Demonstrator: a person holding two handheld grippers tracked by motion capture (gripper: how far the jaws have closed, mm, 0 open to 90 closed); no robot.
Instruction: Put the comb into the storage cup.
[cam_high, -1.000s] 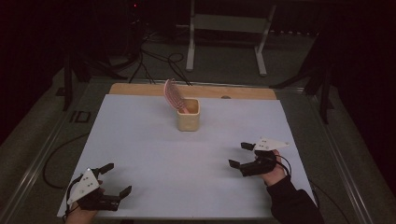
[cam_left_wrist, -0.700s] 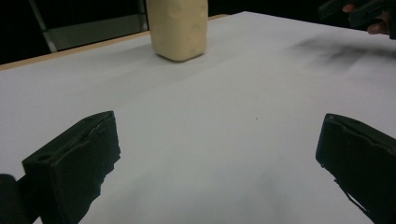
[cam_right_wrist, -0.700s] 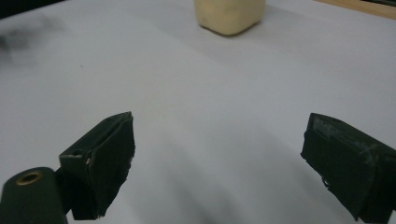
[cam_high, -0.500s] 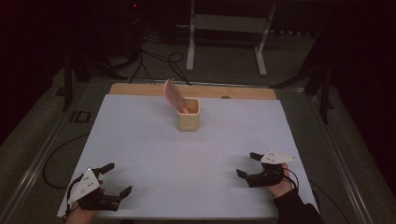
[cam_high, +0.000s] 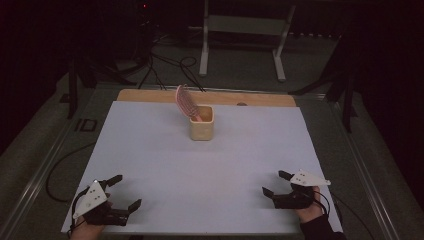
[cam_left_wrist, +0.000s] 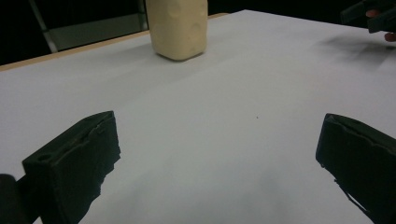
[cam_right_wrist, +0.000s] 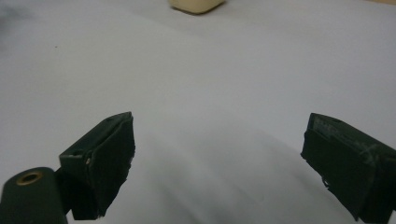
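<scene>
A cream cup (cam_high: 201, 127) holding a pink brush (cam_high: 185, 101) is seen at the far middle of the white desk (cam_high: 150, 150), its top cut off in both gripper views. The left hand-held gripper (cam_high: 120, 191) and right hand-held gripper (cam_high: 276, 184) are held wide open and empty near the desk's front corners. No writing can be made out.

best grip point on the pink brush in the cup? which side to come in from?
Probably the brush head, the only part above the cup rim; the handle sits inside. It leans back and to the left, so come from above along that tilt, jaws across the flat head, then lift along the lean. Both tools, left and right, are open, near the table's front edge.
</scene>
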